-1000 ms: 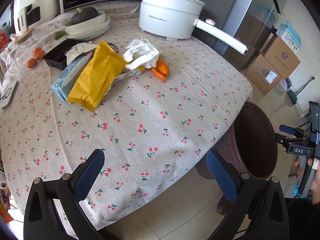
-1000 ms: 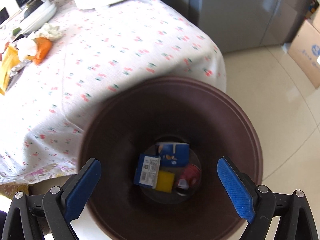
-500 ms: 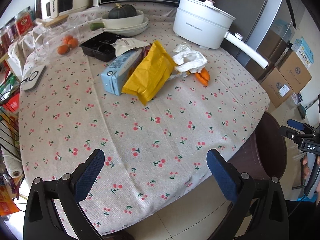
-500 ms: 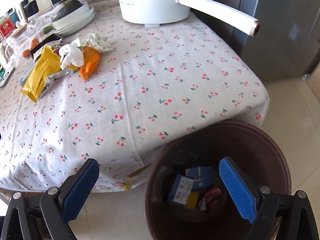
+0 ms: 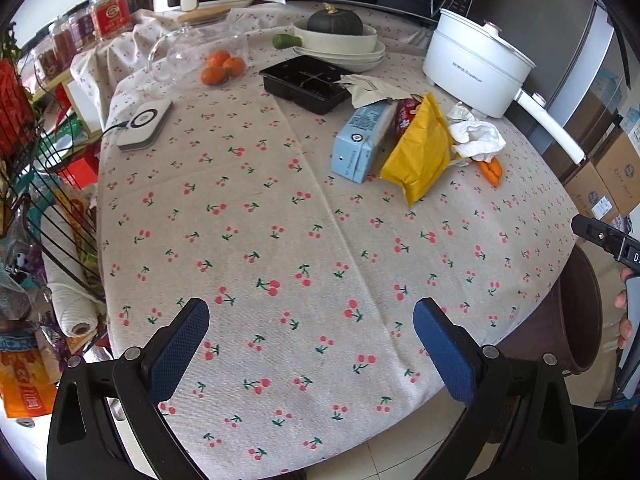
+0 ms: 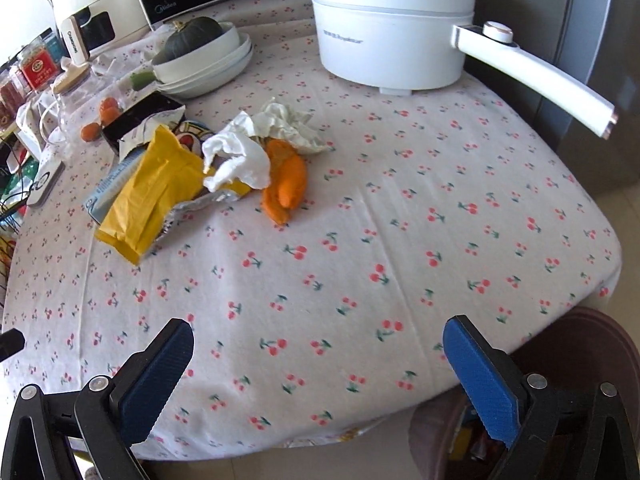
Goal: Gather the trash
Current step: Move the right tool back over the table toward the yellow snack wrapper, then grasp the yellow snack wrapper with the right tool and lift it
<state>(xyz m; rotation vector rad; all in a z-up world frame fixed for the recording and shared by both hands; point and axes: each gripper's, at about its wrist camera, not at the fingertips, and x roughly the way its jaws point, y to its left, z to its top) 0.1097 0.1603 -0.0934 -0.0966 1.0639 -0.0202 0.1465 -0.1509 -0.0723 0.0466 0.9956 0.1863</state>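
Over the table (image 6: 520,184) again, your right gripper (image 6: 318,364) has left the bin (image 6: 592,364), which now shows only at the lower right edge instead of filling the view. Its jaws have just been opening to their widest, with nothing between them, so you look free for the next pickup. Your left gripper (image 5: 312,344) is also wide open and empty, above the near cloth. Remaining trash sits together mid-table: yellow bag (image 6: 148,196), blue carton (image 5: 360,144), tissue (image 6: 240,158), orange peel (image 6: 286,184). What little shows inside the bin looks like packaging. Behind the trash, a black tray (image 5: 304,82) looks empty, and a bowl (image 5: 340,40) holds a squash (image 5: 334,22).
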